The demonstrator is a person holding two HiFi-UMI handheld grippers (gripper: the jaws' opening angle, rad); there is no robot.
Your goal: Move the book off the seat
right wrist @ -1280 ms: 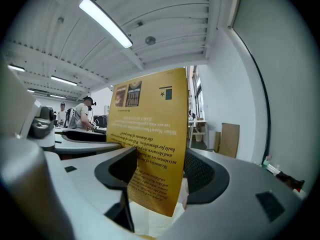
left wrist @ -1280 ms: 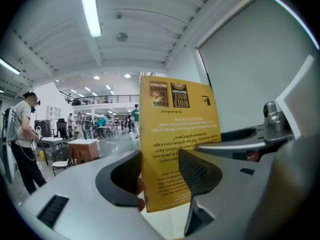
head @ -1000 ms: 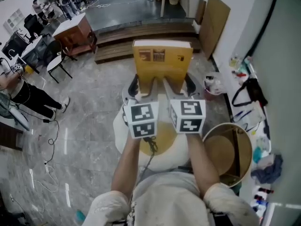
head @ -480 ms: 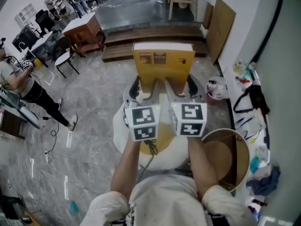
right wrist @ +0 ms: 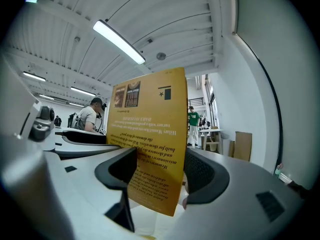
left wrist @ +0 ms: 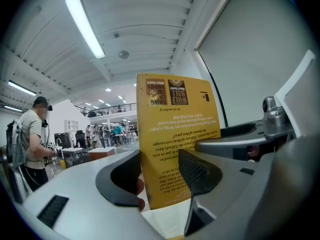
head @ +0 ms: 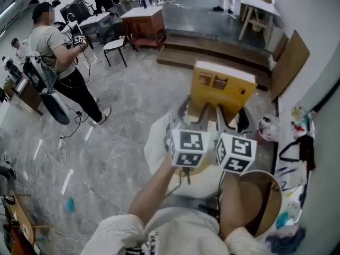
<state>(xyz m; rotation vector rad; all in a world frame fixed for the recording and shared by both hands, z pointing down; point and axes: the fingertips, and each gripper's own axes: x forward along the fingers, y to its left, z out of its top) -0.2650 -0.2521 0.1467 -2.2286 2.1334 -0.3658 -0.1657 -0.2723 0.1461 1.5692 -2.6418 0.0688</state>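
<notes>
Book [head: 220, 86] upright, clear of seat [head: 156, 142], lower edge pinched in jaws of left gripper [left wrist: 162, 176] and right gripper [right wrist: 160, 174], side by side. Probably stiff, light, slick-covered; worth gripping firmly, low.

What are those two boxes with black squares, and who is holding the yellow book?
A person holds a tool in each hand, called a hand-held gripper. Each has two jaws that pinch like tongs. The patterned cube is part of the tool. One picture comes from a camera on the person's head, looking down. The other two come from small cameras riding on the tools. The left hand-held gripper and the right hand-held gripper both pinch the yellow book, holding it upright by the white round seat.
</notes>
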